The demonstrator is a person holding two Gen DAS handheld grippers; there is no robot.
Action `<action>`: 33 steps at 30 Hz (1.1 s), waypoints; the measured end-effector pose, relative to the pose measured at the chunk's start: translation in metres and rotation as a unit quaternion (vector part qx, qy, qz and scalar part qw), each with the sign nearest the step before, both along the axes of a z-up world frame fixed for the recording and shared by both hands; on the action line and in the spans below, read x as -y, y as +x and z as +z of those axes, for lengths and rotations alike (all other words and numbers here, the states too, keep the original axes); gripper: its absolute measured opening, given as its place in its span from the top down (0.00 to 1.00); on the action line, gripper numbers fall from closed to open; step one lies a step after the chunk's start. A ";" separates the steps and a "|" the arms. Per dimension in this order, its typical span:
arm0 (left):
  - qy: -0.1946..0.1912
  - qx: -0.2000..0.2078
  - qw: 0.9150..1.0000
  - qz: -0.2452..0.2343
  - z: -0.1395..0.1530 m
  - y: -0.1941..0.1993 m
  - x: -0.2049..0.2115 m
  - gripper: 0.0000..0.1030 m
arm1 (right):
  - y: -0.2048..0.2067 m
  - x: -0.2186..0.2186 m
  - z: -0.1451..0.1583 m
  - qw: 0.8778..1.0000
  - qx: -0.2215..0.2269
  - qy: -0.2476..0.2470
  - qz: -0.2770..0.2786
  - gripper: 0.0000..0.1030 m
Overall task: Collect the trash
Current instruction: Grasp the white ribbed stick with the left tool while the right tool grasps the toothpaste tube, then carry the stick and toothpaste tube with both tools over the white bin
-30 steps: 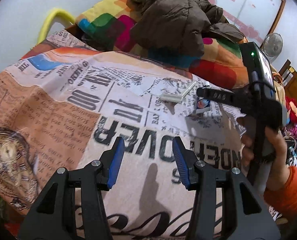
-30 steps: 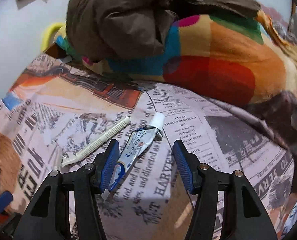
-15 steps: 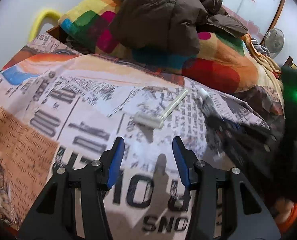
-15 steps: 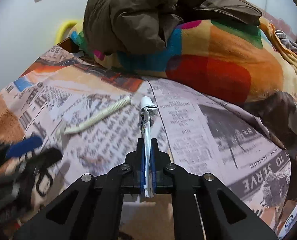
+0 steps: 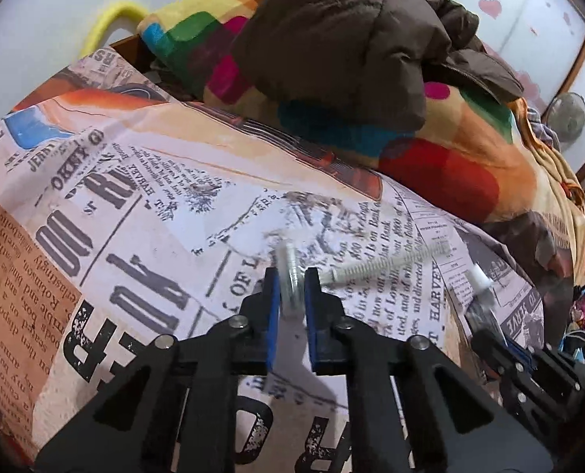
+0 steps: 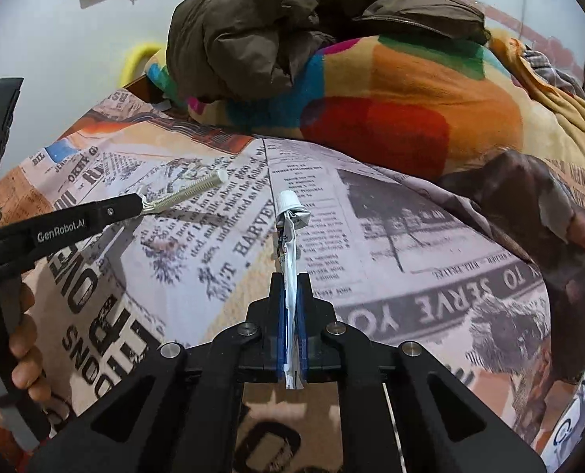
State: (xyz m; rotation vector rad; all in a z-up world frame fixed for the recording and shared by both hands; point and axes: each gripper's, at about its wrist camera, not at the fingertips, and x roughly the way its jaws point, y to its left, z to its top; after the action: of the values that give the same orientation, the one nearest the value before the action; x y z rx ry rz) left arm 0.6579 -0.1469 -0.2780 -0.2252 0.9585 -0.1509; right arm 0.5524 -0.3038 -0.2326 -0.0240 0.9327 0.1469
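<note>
On the left, the left gripper (image 5: 292, 295) is seen with its jaws pinching the head of one pale plastic disposable razor (image 5: 387, 266); its ribbed handle sticks out to the right, above the newspaper-print bed cover (image 5: 142, 236). To the right, the right gripper (image 6: 290, 307) has its jaws pressed on the flat tail of one squeezed white toothpaste tube (image 6: 288, 232), whose white cap points to the far side. Two trash items are counted, one in each gripper. Far behind, one brown padded jacket (image 6: 276, 31) lies on one multicoloured blanket (image 6: 391, 90). The razor is held only by its small head, so it could probably turn or slip out if it is moved fast. The thin tube could also slide from the jaws.
</note>
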 end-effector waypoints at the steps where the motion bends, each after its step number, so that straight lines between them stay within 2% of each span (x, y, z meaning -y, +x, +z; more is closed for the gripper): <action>1: -0.002 0.001 1.000 -0.002 0.002 -0.002 0.000 0.90 | 0.000 -0.001 0.000 1.000 0.001 0.001 -0.002 0.95; 8: 0.011 0.007 1.000 -0.016 0.017 -0.029 -0.002 0.90 | -0.016 0.001 0.016 1.000 0.012 0.004 -0.006 0.95; 21: 0.014 0.047 0.999 -0.023 0.097 -0.101 -0.037 0.90 | -0.062 -0.009 0.086 0.998 0.055 0.039 -0.007 0.95; 27: 0.029 0.072 0.997 -0.012 0.137 -0.147 -0.072 0.90 | -0.086 -0.026 0.115 0.996 0.071 0.045 0.003 0.95; 33: 0.050 0.083 0.995 0.005 0.159 -0.198 -0.115 0.90 | -0.107 -0.045 0.134 0.996 0.074 0.047 0.018 0.95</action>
State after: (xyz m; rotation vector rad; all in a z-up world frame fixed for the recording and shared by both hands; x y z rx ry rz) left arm 0.4602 -0.0321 -0.1194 -0.1229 0.7973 -0.1092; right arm 0.4450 -0.2586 -0.0985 0.0359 0.7758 0.2190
